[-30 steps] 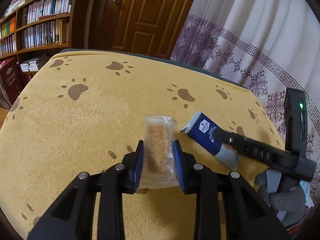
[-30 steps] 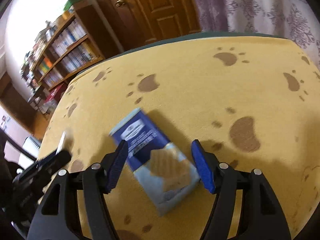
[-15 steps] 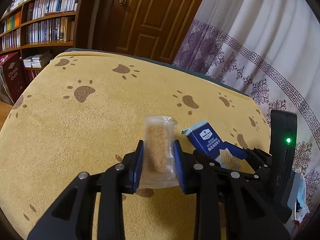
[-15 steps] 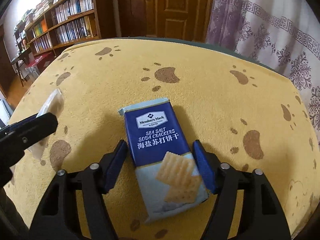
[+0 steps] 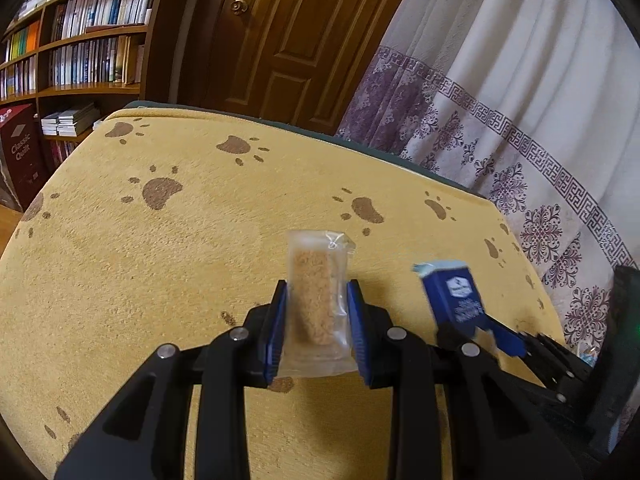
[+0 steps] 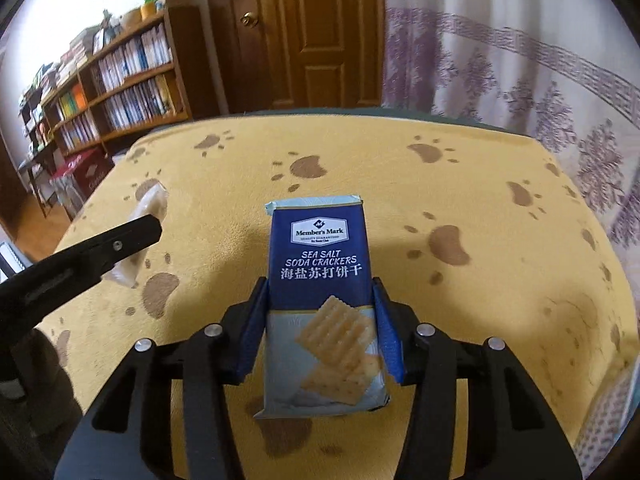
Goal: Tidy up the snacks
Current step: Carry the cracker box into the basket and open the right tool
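The left tool (image 5: pixel 318 320) holds a clear snack packet (image 5: pixel 316 304) upright between its fingers, above the cloth-covered desk (image 5: pixel 160 280). To its right, just beside it, the right tool (image 6: pixel 320 332) has a cracker pack (image 6: pixel 322 300) between its fingers, which press on the pack's sides as the jaws close; the pack stands lengthwise, its far end pointing away over the desk. The two packs are side by side, apart from each other. Behind the desk stands a door (image 5: pixel 288 44). A bookshelf (image 5: pixel 80 52) stands to the left of the door, with a box (image 5: pixel 20 156) on the floor before it. A curtain (image 5: pixel 500 100) hangs to the right of the door, along the desk's right side.
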